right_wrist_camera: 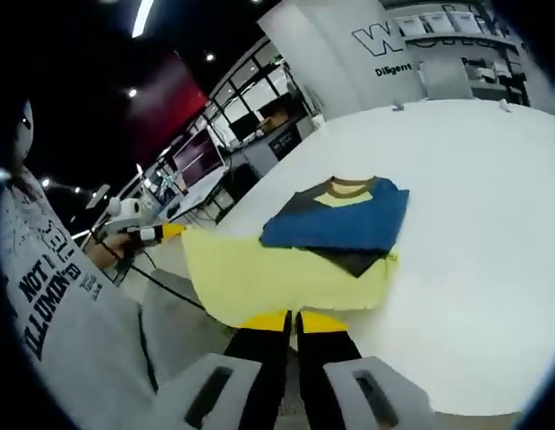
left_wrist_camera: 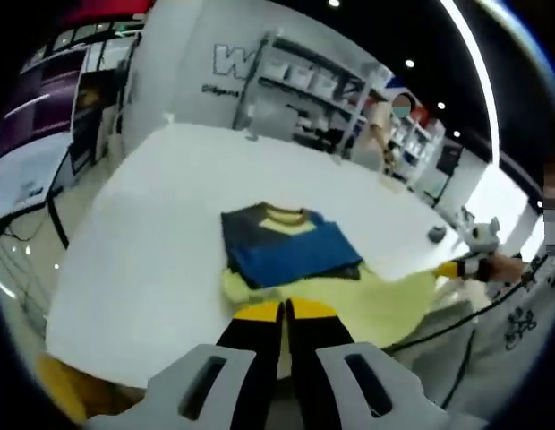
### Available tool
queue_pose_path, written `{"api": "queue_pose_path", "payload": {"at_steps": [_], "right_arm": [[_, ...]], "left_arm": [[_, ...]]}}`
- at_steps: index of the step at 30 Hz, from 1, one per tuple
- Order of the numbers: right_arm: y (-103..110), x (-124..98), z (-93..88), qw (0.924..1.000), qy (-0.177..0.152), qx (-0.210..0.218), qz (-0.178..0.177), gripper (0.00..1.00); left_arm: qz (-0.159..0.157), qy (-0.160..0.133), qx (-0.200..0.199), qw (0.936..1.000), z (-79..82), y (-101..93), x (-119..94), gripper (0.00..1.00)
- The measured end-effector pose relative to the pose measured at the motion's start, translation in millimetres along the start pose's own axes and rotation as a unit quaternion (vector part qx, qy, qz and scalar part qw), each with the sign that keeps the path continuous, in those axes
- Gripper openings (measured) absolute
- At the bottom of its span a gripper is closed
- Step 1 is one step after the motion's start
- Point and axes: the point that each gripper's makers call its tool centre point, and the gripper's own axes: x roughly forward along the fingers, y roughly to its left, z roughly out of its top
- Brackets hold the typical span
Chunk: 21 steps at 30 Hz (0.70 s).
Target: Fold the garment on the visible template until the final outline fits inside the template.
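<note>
The garment (left_wrist_camera: pixel 291 246) is lying folded on the yellow template (right_wrist_camera: pixel 268 273) on the bench (left_wrist_camera: pixel 152 233), directly ahead of both tools. Left tool (left_wrist_camera: pixel 284 311) and right tool (right_wrist_camera: pixel 292 320) are hovering pressed together, empty, at the template's near edge.

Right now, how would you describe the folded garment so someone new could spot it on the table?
Find the big white table; near the edge closest to both grippers lies a pale yellow sheet, the template. On the sheet's far part sits the folded garment: a blue and dark grey shirt with a yellow collar panel and brown neckband, the only dark thing on the tabletop apart from a small grey object near one edge.
</note>
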Motion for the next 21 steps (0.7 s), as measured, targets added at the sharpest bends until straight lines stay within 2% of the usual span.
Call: {"api": "queue_pose_path", "payload": {"at_steps": [1,2,8,9,10,12,15,18,20,21], "right_arm": [[-2.9,1.3,12.5,0.9996,-0.026,0.006,-0.004,0.00],[-5.6,2.1,18.5,0.9991,-0.038,0.019,-0.006,0.00],[-22.8,11.9,44.7,0.9975,-0.061,0.032,-0.017,0.00],[-25.8,14.3,52.1,0.9970,-0.067,0.035,-0.017,0.00],[-28.1,15.9,57.6,0.9964,-0.073,0.037,-0.020,0.00],[-34.7,19.9,72.1,0.9945,-0.092,0.044,-0.023,0.00],[-42.6,25.7,85.2,0.9933,-0.100,0.052,-0.024,0.00],[-57.5,33.6,103.1,0.9922,-0.109,0.050,-0.033,0.00],[-69.1,42.5,110.1,0.9923,-0.108,0.044,-0.041,0.00],[-78.1,47.9,113.7,0.9908,-0.113,0.056,-0.050,0.00]], "left_arm": [[0.001,-0.004,0.000,1.0000,6.8,0.3,4.1,0.00],[-0.004,-0.010,0.005,0.9999,12.0,-0.4,6.9,0.00],[-0.002,-0.027,0.014,0.9995,35.7,9.9,26.9,0.00],[-0.023,-0.044,-0.020,0.9985,45.9,6.6,33.0,0.00],[-0.038,-0.059,-0.036,0.9969,53.5,4.8,36.3,0.00],[-0.048,-0.076,-0.049,0.9947,67.7,12.6,46.8,0.00],[-0.037,-0.066,-0.009,0.9971,77.0,23.9,62.7,0.00],[-0.029,-0.064,-0.009,0.9975,93.0,37.5,83.2,0.00],[-0.019,-0.058,-0.008,0.9981,97.8,47.5,97.9,0.00],[-0.017,-0.050,-0.005,0.9986,97.6,51.3,107.6,0.00]]}}
